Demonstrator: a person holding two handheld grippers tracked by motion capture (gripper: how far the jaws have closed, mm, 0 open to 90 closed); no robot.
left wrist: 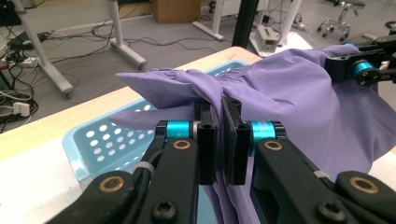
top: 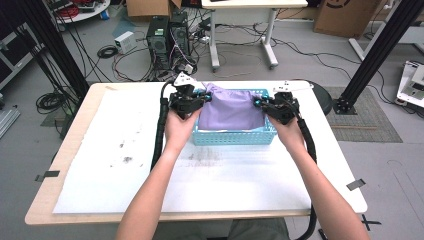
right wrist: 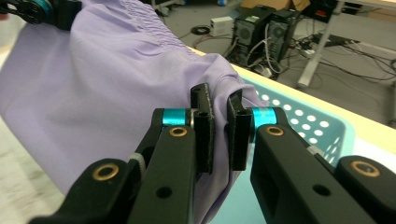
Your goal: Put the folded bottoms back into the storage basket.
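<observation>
Two grippers, left [top: 200,98] and right [top: 262,105], pinch the purple cloth [top: 231,109] at nine and three o'clock, stretched above the blue basket [top: 235,136]; lowering and release remain, I judge.

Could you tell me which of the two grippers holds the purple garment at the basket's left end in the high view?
The left gripper, shut on the purple garment.

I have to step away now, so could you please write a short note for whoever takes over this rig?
Left claw: shut on the purple cloth, at its left edge.
Right claw: shut on the same cloth, at its right edge.
The cloth hangs stretched between them over the blue basket on the table.
Done: both edges gripped.
Left, as it looks: either lifting it clear or lowering it in.
</observation>
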